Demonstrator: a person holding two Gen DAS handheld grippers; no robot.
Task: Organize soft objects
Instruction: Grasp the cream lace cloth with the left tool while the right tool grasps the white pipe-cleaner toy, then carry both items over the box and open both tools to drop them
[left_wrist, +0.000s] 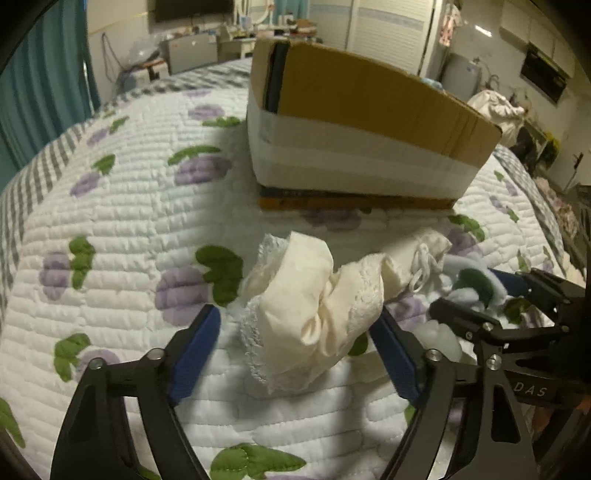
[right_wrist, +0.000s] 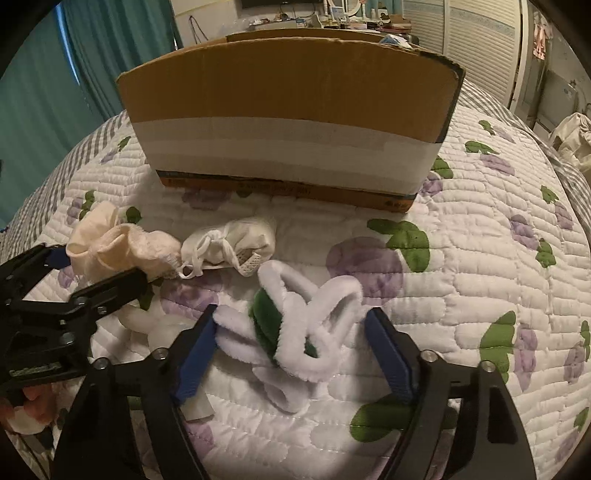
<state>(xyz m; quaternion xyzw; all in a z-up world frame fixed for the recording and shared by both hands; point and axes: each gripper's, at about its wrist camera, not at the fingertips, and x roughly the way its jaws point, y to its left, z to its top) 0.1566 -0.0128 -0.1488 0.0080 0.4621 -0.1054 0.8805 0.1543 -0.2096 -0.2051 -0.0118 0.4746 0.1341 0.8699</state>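
Three soft things lie in a row on the quilted bed (right_wrist: 461, 258), in front of one cardboard box (right_wrist: 288, 99). Leftmost, a cream lace-edged garment (left_wrist: 314, 306) sits between the left gripper (left_wrist: 295, 332) fingers, which stand apart with visible gaps. In the middle lies one white drawstring pouch (right_wrist: 236, 240). Rightmost, one white-and-green fluffy piece (right_wrist: 295, 332) lies within the right gripper (right_wrist: 291, 350), its left pad touching, its right pad just clear.
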